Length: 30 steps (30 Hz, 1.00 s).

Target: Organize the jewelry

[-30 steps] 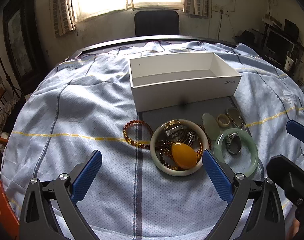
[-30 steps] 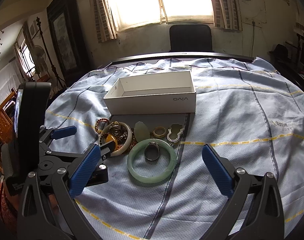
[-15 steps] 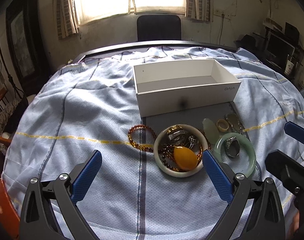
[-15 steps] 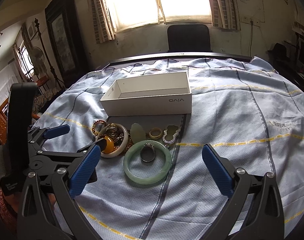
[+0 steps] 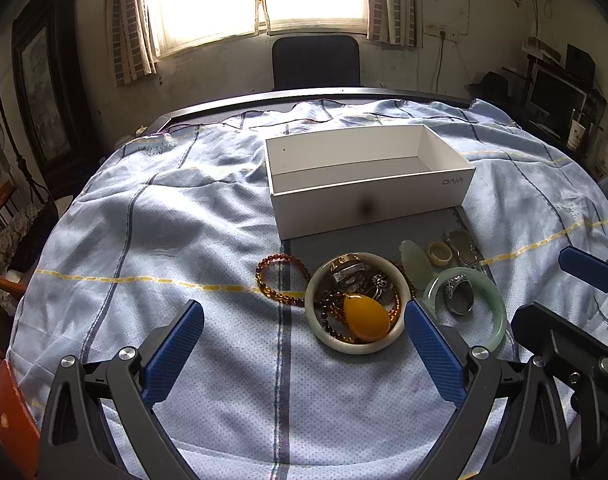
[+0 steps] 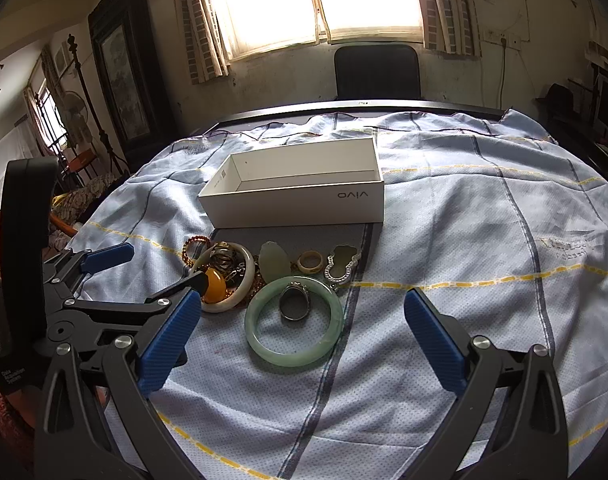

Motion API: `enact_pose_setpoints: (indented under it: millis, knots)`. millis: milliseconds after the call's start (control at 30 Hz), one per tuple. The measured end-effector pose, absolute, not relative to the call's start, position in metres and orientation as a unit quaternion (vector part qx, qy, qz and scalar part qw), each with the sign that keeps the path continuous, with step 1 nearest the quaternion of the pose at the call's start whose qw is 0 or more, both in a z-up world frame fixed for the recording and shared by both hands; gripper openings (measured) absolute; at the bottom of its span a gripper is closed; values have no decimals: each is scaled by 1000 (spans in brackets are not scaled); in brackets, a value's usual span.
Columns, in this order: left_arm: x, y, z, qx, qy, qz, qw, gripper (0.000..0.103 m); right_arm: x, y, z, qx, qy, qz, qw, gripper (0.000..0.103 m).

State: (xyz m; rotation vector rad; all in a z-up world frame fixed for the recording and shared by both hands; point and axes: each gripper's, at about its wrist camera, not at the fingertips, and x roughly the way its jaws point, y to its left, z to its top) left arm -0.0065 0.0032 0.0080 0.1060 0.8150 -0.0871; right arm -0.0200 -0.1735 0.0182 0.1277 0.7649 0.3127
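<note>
While both hover above cloth-covered surface point(image 6: 483, 240), left gripper point(image 5: 304, 344) and right gripper point(image 6: 300, 344) spread wide, holding nothing. Jewelry lies just in front of white box point(image 6: 304, 204), which looks empty. White bangle point(image 5: 355, 346) rings amber pendant point(image 5: 365, 318), beads, metal pieces. Amber bead bracelet point(image 5: 280, 280) beside it on left. Green bangle point(image 6: 294, 356) encircles silver ring point(image 6: 294, 302). Pale jade piece point(image 6: 275, 264), small cream ring point(image 6: 311, 262), silver-framed pendant point(image 6: 341, 266) near box.

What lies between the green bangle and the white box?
Right wrist view: pale jade pendant, small cream ring and silver-framed pendant lie between green bangle and white box.
</note>
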Motion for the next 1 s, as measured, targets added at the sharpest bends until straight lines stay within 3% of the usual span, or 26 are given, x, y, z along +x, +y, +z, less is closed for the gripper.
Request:
enact_pose_setpoints:
  millis: [1000]
  knots:
    - [5, 13, 1, 46, 416, -31, 908, 100, -15, -168, 13, 26, 401, 198, 894, 99]
